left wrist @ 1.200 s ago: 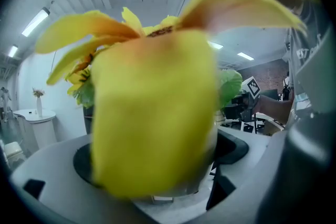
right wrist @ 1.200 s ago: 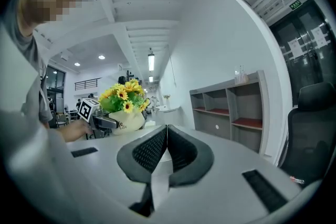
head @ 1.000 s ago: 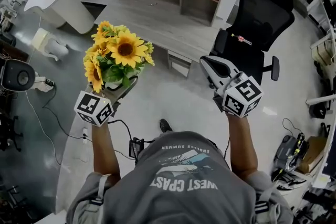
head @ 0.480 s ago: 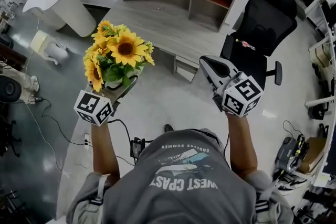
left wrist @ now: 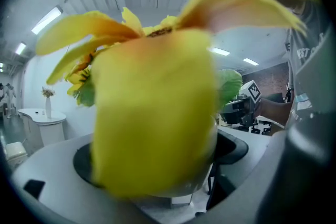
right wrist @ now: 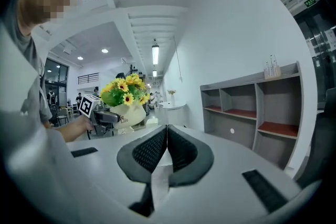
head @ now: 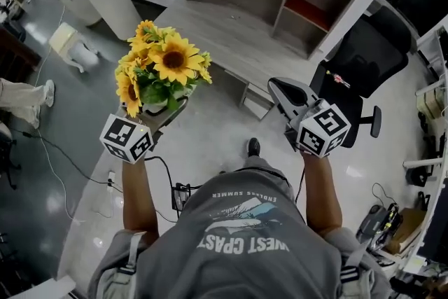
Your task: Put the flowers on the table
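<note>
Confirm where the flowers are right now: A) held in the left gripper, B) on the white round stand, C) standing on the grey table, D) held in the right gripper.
A: the left gripper has its jaws clasped on the flower pot, held in the air off the table, while the right gripper has its jaws together with nothing between them.

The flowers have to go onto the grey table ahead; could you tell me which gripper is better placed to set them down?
Left. The left gripper holds the potted flowers, facing the table. The right gripper is empty, its fingers closed together, so a handover would probably only add work.
</note>
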A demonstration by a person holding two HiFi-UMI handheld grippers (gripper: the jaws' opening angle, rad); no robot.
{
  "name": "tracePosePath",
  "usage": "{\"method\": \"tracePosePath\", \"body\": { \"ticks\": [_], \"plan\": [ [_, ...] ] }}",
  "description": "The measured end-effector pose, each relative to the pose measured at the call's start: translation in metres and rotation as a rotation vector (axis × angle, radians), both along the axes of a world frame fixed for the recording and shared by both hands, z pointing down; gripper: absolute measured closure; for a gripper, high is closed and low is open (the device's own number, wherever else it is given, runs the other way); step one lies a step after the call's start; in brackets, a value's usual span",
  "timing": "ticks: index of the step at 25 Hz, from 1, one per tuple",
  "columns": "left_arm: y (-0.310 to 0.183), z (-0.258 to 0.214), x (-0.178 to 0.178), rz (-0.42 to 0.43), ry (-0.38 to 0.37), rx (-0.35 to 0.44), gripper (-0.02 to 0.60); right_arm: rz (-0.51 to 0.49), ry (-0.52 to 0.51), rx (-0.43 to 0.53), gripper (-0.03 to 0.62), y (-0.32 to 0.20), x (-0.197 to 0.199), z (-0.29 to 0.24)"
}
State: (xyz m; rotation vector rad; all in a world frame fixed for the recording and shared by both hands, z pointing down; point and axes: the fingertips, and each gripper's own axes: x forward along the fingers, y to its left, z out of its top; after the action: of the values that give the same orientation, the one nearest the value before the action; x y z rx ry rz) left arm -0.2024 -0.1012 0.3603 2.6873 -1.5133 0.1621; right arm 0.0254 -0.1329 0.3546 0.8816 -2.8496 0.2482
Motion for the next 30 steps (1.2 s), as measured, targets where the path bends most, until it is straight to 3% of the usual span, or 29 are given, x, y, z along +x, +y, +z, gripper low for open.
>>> {"method": "tracePosePath", "body": {
  "ticks": [3,10,15,21,30],
  "plan": [
    [0.002,-0.004,-0.003,-0.022,-0.034,-0.004,0.041,-0.019,-0.034,-0.012,0.566,-0.007,-0.004,0.009],
    [0.008,0.0,-0.011,-0.035,-0.132,-0.109,0.041,-0.035,-0.131,-0.121,0.566,-0.004,-0.016,0.04],
    [0.012,-0.003,-0.01,-0.051,-0.109,-0.103,0.043,-0.05,-0.106,-0.129,0.566,0.001,-0.016,0.035],
    [0.068,-0.021,-0.016,-0.007,-0.058,-0.13,0.041,-0.003,-0.054,-0.173,0.566,0.07,-0.019,0.007],
    [0.019,-0.01,-0.001,-0.03,-0.062,-0.176,0.042,-0.001,-0.051,-0.242,0.566,0.042,0.0,0.013]
  ]
}}
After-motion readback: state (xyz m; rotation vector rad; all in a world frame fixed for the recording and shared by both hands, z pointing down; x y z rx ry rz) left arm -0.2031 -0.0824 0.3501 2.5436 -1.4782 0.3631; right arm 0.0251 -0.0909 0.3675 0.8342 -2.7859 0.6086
